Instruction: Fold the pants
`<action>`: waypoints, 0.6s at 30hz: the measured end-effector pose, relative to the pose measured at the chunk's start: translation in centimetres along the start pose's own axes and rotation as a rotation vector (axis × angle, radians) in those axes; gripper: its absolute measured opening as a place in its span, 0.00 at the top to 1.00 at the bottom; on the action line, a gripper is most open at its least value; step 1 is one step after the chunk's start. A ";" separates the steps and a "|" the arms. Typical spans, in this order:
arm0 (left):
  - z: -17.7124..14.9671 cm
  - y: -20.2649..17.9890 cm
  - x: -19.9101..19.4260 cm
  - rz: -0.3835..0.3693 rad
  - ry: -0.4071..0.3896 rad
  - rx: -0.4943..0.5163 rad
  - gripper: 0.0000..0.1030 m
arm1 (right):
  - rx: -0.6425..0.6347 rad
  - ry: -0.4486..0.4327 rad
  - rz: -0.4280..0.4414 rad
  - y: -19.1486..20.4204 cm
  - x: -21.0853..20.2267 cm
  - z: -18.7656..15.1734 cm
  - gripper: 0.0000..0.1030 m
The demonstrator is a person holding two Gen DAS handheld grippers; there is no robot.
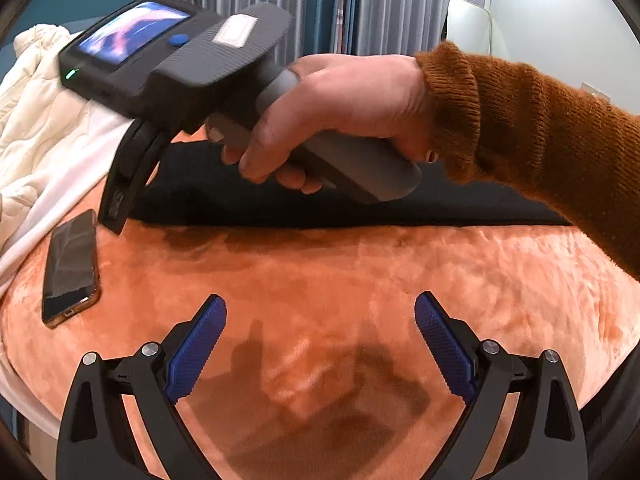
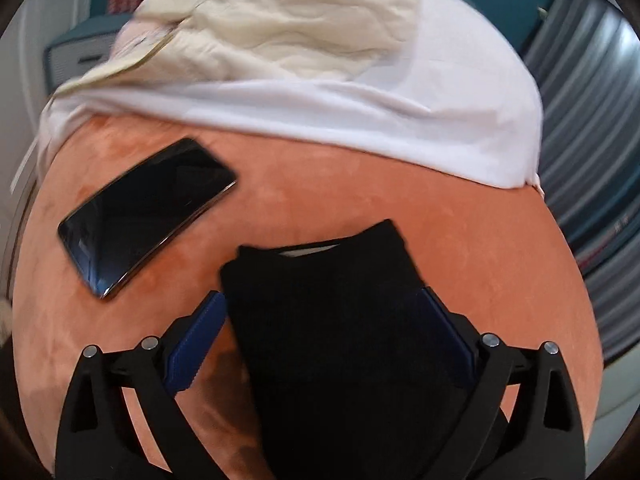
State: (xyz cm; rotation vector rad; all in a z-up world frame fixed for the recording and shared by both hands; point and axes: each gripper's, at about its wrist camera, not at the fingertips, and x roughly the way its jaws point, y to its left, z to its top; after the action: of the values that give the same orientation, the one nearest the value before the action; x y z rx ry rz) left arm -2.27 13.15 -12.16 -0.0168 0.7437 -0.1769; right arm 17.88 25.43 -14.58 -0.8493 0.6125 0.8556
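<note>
The black pants (image 2: 332,320) lie on the orange plush blanket (image 2: 280,208) that covers the bed, folded into a long dark strip. In the right wrist view one end of them runs up between the two fingers of the right gripper (image 2: 320,344), with a sliver of white label showing at the fold near the top. That claw is released: its blue pads (image 2: 192,344) stand wide apart on either side of the cloth, and whether they touch it cannot be told.

In the left wrist view the pants (image 1: 320,200) stretch across the blanket's far part, well beyond the left gripper (image 1: 320,340), which hovers over bare orange plush (image 1: 340,280) with its jaws spread wide and nothing between them. The person's right hand (image 1: 344,116), in a rust-brown knit sleeve (image 1: 540,132), holds the right gripper's grey handle above the pants.

A dark phone (image 2: 148,216) lies face up on the blanket near its left edge, just beside the pants' end. Beyond it a white sheet (image 2: 400,120) and a cream quilted cover (image 2: 288,24) are bunched at the blanket's far edge.
</note>
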 end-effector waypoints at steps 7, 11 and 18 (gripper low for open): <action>0.2 0.2 -0.9 0.012 -0.021 -0.002 0.10 | 0.100 0.102 0.102 -1.1 3.0 0.7 0.89; 0.2 0.8 -0.8 0.022 -0.018 -0.011 0.10 | 0.354 -0.074 -0.056 -8.2 -2.3 2.2 0.88; 0.1 0.3 -1.3 0.018 -0.033 0.013 0.10 | 0.267 0.042 0.074 -2.9 3.4 0.9 0.88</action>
State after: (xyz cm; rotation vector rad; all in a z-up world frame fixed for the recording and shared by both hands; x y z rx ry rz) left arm -3.10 13.70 -11.19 -0.0004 0.7101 -0.1637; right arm 22.20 26.38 -15.54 -0.6067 0.7801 0.8029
